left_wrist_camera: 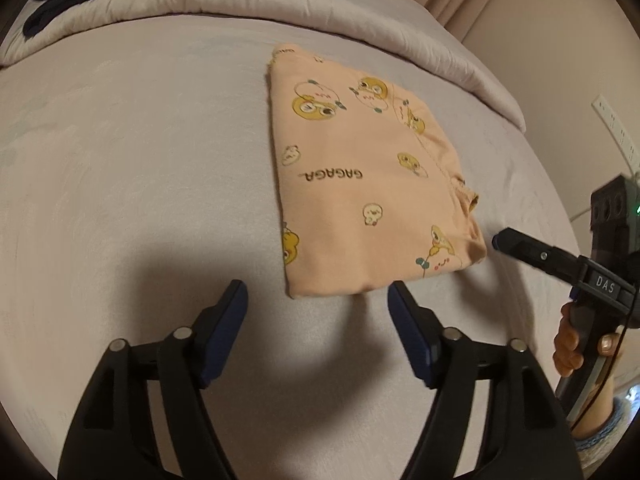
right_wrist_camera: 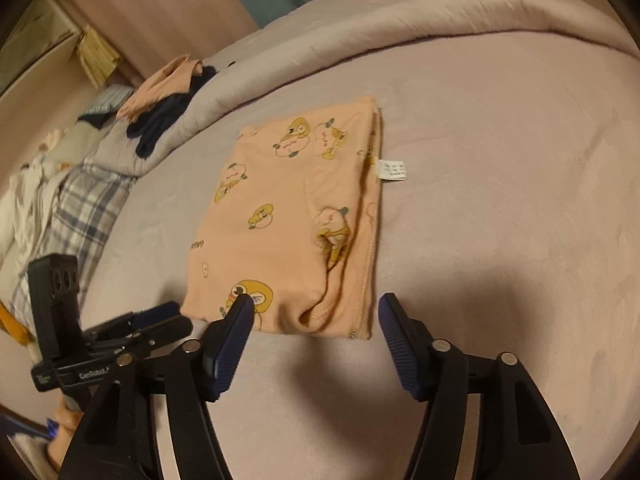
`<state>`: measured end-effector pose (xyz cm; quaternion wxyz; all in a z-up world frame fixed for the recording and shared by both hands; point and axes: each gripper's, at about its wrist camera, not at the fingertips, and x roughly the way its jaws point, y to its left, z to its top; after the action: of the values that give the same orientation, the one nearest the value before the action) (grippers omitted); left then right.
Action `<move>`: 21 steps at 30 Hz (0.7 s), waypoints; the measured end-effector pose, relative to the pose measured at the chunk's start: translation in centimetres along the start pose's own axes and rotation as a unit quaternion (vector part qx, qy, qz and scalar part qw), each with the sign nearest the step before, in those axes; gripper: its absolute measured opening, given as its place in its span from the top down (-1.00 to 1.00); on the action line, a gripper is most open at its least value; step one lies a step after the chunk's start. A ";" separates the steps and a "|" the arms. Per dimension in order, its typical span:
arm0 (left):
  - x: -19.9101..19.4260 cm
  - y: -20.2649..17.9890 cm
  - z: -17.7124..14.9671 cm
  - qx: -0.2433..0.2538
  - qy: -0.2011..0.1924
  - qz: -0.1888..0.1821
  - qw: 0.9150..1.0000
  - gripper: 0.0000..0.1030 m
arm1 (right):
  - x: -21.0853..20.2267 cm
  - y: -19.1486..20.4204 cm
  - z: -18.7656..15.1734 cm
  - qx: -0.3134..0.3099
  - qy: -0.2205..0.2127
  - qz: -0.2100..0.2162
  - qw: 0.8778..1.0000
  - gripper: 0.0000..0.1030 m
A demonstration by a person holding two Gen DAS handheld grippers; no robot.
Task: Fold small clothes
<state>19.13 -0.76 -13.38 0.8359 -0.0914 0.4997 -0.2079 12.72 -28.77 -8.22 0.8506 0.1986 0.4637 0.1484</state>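
A peach garment [left_wrist_camera: 360, 184] printed with cartoon ducks lies folded into a flat rectangle on the mauve bed sheet [left_wrist_camera: 140, 160]. My left gripper [left_wrist_camera: 316, 288] stands open just short of its near edge, with nothing between the pads. In the right wrist view the same garment [right_wrist_camera: 288, 216] shows a white care label [right_wrist_camera: 394, 170] on its right side. My right gripper [right_wrist_camera: 315, 300] is open, its jaws either side of the garment's near edge without pressing it. One finger [left_wrist_camera: 520, 246] of the right gripper reaches toward the garment's near right corner, held by a hand [left_wrist_camera: 568, 344].
A rolled duvet [right_wrist_camera: 440, 12] runs along the far side of the bed. Dark and peach clothes [right_wrist_camera: 160, 124] lie piled on it at the left, with a plaid cloth [right_wrist_camera: 80, 208] below. A white power strip [left_wrist_camera: 616, 128] hangs on the wall at the right.
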 end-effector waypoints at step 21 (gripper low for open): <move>1.4 2.9 3.8 -0.088 0.007 -0.080 0.993 -0.48 | 1.2 -3.7 1.6 0.070 0.017 0.038 0.997 -0.31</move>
<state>23.76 1.02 -13.76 0.8018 -0.2033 0.5128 -0.2299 14.97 -31.80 -10.00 0.8202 0.2724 0.4796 0.1518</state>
